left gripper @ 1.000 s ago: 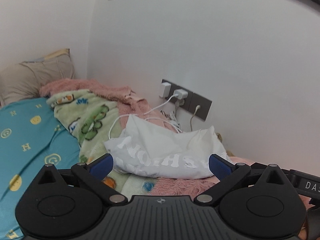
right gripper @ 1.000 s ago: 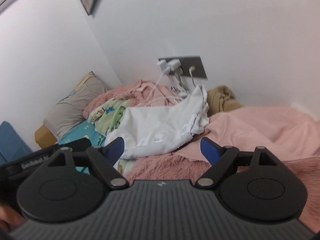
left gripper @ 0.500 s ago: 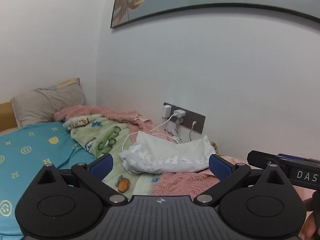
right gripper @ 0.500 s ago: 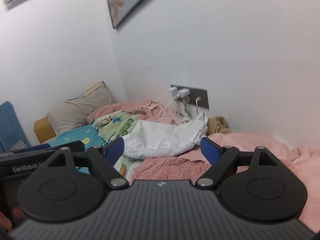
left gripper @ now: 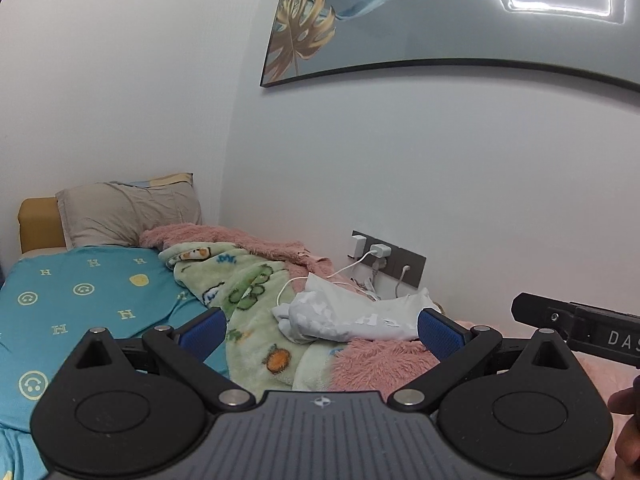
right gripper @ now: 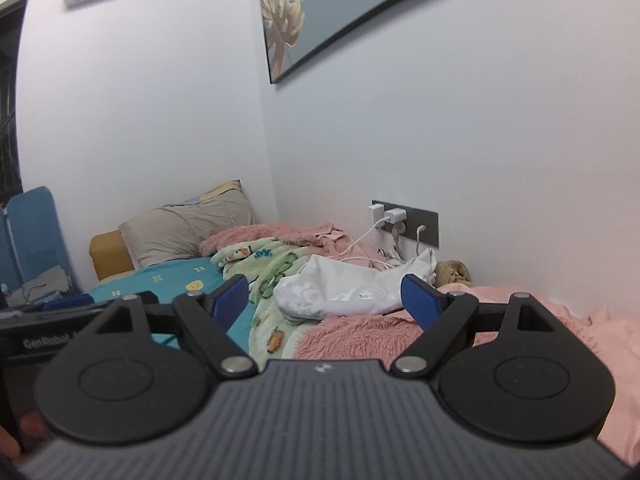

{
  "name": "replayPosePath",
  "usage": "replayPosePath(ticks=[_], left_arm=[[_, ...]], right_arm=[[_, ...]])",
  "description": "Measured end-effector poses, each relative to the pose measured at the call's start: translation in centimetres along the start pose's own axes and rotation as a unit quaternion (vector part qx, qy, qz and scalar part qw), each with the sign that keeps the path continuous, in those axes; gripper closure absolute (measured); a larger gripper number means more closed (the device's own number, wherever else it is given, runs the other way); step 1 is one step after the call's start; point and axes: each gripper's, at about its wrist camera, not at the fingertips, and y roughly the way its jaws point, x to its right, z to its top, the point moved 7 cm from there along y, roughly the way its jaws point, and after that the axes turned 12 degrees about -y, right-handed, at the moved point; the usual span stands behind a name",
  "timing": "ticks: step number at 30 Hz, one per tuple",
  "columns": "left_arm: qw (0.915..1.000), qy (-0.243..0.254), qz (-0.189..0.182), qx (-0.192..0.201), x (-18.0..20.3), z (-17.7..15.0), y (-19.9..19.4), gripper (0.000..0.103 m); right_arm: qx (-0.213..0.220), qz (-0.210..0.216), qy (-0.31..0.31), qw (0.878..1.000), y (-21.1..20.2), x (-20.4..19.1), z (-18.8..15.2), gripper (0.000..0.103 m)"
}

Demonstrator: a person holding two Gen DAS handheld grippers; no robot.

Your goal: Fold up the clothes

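Bed [left gripper: 80, 292], white garment [left gripper: 352, 316], both grippers level, fingers spread

The white garment [left gripper: 352, 316] is thin, smooth cloth with a slightly shiny printed pattern, and it lies on a pink blanket [left gripper: 376, 360] of long, shaggy pile beside a green blanket [left gripper: 256, 312] of soft, matt fleece. The left gripper [left gripper: 320, 330] is matt black plastic with ribbed blue pads and small bright metal pins. The picture [left gripper: 440, 16] on the wall is glossy and reflects a lamp.
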Motion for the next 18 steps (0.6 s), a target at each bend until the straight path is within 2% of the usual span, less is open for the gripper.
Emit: replayPosePath(ticks=[18], left_arm=[[0.9997, 0.023, -0.005, -0.001, 1.0, -1.1, -1.0, 0.000]], right_arm=[[-0.002, -0.014, -0.016, 1.000, -0.2, 0.0, -1.4, 0.018]])
